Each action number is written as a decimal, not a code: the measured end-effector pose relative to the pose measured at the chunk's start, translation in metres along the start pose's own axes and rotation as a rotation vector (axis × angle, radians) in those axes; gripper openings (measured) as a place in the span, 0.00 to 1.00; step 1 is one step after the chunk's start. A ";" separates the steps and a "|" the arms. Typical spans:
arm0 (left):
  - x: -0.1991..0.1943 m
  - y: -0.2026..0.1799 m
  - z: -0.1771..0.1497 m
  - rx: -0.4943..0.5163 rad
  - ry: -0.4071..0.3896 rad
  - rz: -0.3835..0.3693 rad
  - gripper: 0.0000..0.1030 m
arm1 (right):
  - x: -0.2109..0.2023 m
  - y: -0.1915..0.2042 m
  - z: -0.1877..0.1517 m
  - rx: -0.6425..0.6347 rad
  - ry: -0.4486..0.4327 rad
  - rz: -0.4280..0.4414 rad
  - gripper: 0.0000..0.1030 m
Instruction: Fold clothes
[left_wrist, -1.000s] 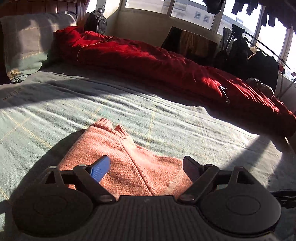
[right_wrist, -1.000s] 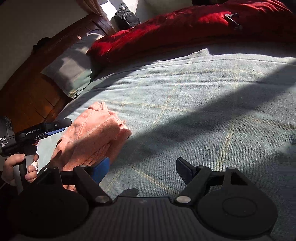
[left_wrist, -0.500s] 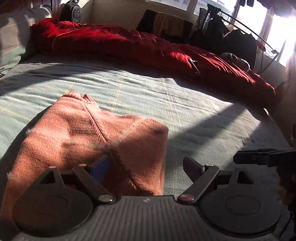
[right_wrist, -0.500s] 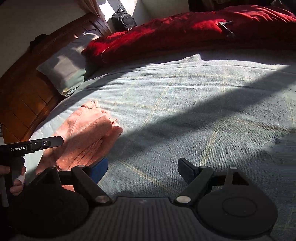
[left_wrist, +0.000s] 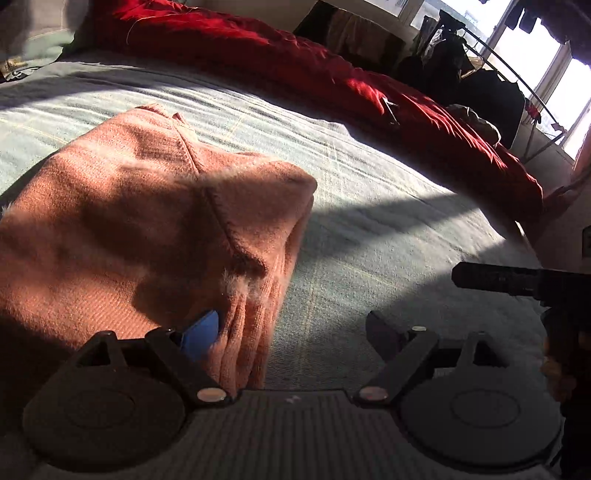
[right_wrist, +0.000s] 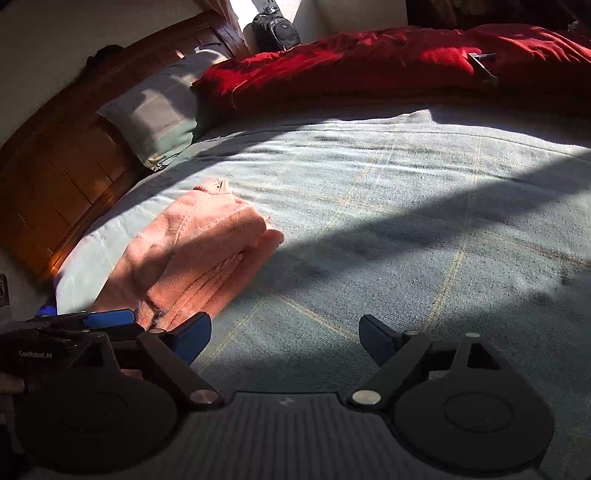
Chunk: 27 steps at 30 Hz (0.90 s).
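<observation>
A folded salmon-pink knit sweater (left_wrist: 147, 221) lies on the grey-green bed cover (left_wrist: 388, 221). My left gripper (left_wrist: 291, 332) is open at the sweater's near right edge; its blue left finger (left_wrist: 203, 334) sits against the folded layers and nothing is held. In the right wrist view the sweater (right_wrist: 192, 251) lies at the left. My right gripper (right_wrist: 284, 334) is open and empty over bare cover, to the right of the sweater. The left gripper (right_wrist: 107, 319) shows at that view's lower left, and the right gripper's tip (left_wrist: 491, 277) at the left view's right edge.
A red duvet (left_wrist: 332, 81) lies bunched along the far side of the bed. A pillow (right_wrist: 162, 110) and a wooden headboard (right_wrist: 62, 166) are at the left. A black backpack (right_wrist: 275, 33) and a rack of dark clothes (left_wrist: 480, 74) stand beyond the bed.
The left gripper has shifted left and closer along the sweater's near edge, so the sweater looks larger. The right gripper has drawn back a little. Both stayed open.
</observation>
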<state>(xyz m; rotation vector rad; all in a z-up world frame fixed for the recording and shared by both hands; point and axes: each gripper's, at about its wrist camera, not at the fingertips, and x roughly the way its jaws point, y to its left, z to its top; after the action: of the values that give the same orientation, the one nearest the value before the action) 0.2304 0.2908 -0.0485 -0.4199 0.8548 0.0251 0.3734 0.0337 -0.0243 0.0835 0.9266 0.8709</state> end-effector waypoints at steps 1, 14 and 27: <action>0.002 -0.002 -0.003 0.010 -0.004 0.013 0.84 | 0.000 0.001 -0.001 -0.002 0.005 0.000 0.88; -0.007 -0.016 -0.012 -0.037 -0.056 0.168 0.85 | -0.022 0.007 -0.009 -0.025 0.001 -0.050 0.94; -0.015 -0.016 -0.026 -0.118 -0.118 0.179 0.90 | -0.042 0.004 -0.026 0.001 -0.028 -0.014 0.97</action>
<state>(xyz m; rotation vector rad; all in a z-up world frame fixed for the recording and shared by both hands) 0.2047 0.2688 -0.0466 -0.4473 0.7748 0.2644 0.3399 -0.0002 -0.0105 0.0897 0.9011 0.8540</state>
